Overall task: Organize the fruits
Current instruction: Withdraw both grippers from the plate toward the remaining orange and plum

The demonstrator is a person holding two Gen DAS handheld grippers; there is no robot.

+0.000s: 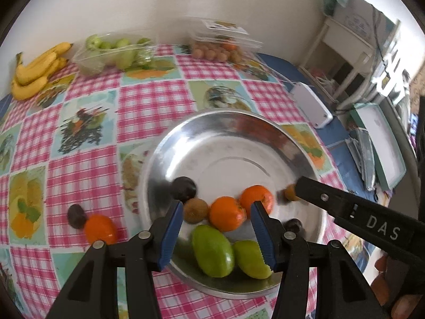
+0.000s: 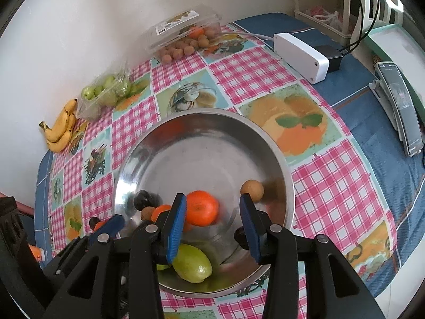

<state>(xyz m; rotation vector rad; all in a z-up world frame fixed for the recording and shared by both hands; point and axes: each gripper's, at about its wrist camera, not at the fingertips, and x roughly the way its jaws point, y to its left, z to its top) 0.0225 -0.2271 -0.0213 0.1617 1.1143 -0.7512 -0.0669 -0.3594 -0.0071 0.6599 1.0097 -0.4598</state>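
Observation:
A steel bowl [image 1: 228, 138] [image 2: 202, 143] holds two oranges [image 1: 227, 214], two green fruits [image 1: 212, 250] [image 2: 192, 263], a dark plum [image 1: 183, 188], a brown longan [image 1: 195, 210] and a tan longan [image 2: 252, 190]. My left gripper [image 1: 216, 228] is open and empty above the near part of the bowl. My right gripper [image 2: 212, 223] is open and empty over the bowl; its arm shows in the left wrist view [image 1: 345, 207]. An orange [image 1: 100, 229] and a plum [image 1: 76, 215] lie on the cloth left of the bowl.
Bananas [image 1: 37, 69] [image 2: 62, 130], a clear box of green fruits [image 1: 114, 53] [image 2: 106, 93] and a clear box of longans [image 1: 220, 45] [image 2: 186, 40] stand along the far wall. A white box [image 2: 300, 57] and trays lie at the right.

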